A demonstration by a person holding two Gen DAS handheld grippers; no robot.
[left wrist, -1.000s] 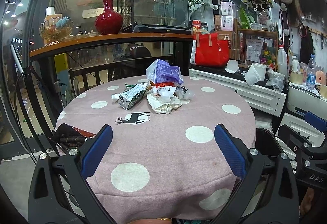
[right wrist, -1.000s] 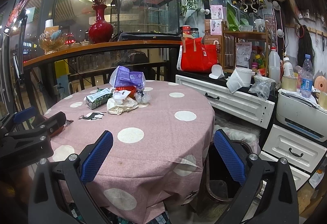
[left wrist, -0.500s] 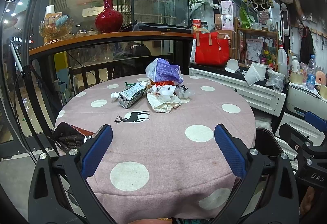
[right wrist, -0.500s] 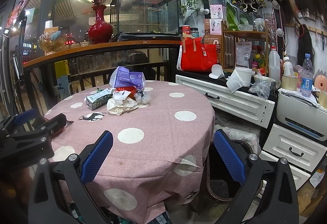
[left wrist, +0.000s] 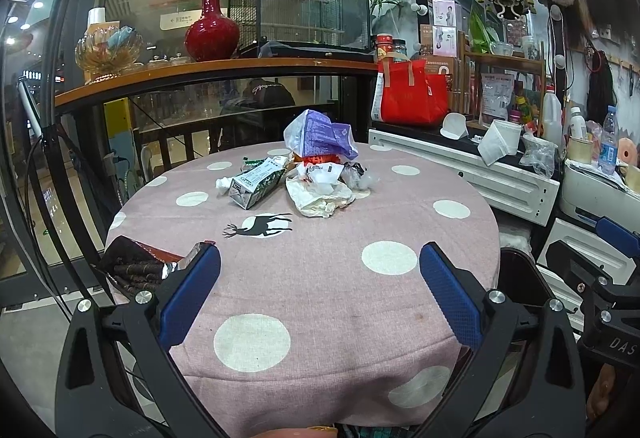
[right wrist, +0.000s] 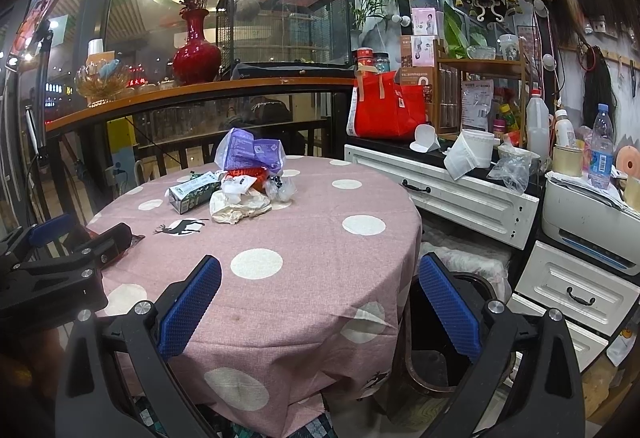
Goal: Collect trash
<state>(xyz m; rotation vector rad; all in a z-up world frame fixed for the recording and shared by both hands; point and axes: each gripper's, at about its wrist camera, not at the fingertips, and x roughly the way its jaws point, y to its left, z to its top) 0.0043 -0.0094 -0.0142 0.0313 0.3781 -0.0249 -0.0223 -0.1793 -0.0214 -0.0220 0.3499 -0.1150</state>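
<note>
A pile of trash lies at the far side of a round table with a pink polka-dot cloth (left wrist: 320, 278): a green and white carton (left wrist: 256, 185), a purple plastic bag (left wrist: 320, 136), crumpled white paper (left wrist: 320, 194) and clear wrap (left wrist: 358, 176). A dark snack wrapper (left wrist: 132, 266) lies at the table's left edge. The pile also shows in the right wrist view (right wrist: 236, 178). My left gripper (left wrist: 320, 286) is open and empty over the table's near part. My right gripper (right wrist: 320, 298) is open and empty at the table's near right edge.
A dark bin (right wrist: 444, 338) stands on the floor right of the table. A white cabinet (right wrist: 448, 194) with cups, bottles and a red bag (right wrist: 384, 106) runs along the right. A wooden counter with a red vase (left wrist: 212, 26) is behind the table.
Both grippers have barely shifted; the views are nearly the same. Nothing on the table has moved.
</note>
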